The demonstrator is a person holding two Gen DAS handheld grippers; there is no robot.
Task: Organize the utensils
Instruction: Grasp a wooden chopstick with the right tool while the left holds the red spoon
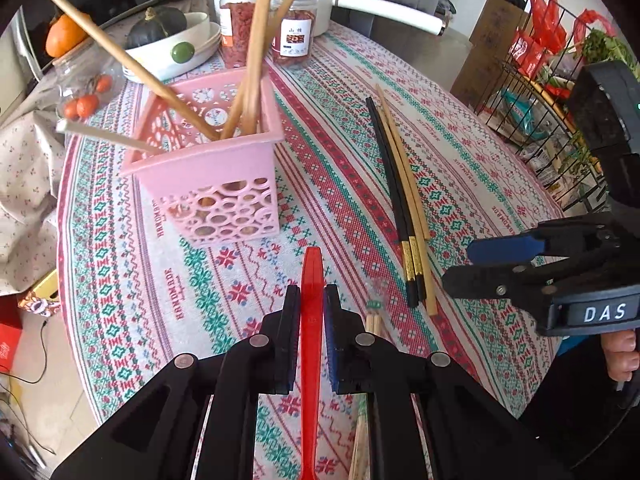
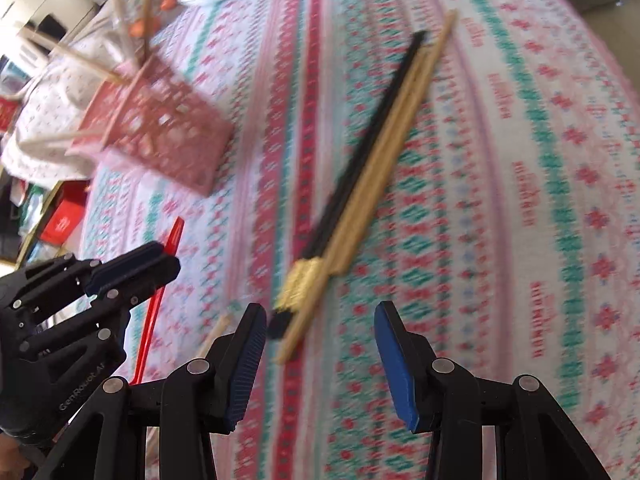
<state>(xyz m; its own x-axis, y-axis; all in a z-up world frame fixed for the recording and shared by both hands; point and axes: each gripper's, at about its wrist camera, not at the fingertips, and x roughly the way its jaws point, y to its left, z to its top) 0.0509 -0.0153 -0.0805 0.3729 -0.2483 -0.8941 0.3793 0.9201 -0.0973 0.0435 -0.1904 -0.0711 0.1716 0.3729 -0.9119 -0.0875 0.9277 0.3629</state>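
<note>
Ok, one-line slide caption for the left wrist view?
Left gripper shut on a red utensil, facing the pink basket of chopsticks; loose chopsticks lie on the tablecloth.

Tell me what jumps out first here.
A red utensil sits clamped in the left gripper, low and centre. Beyond it, left of centre, a pink basket bristles with wooden chopsticks. To the right, black and wooden chopsticks lie bundled on the tablecloth, ahead of the open right gripper.
</note>
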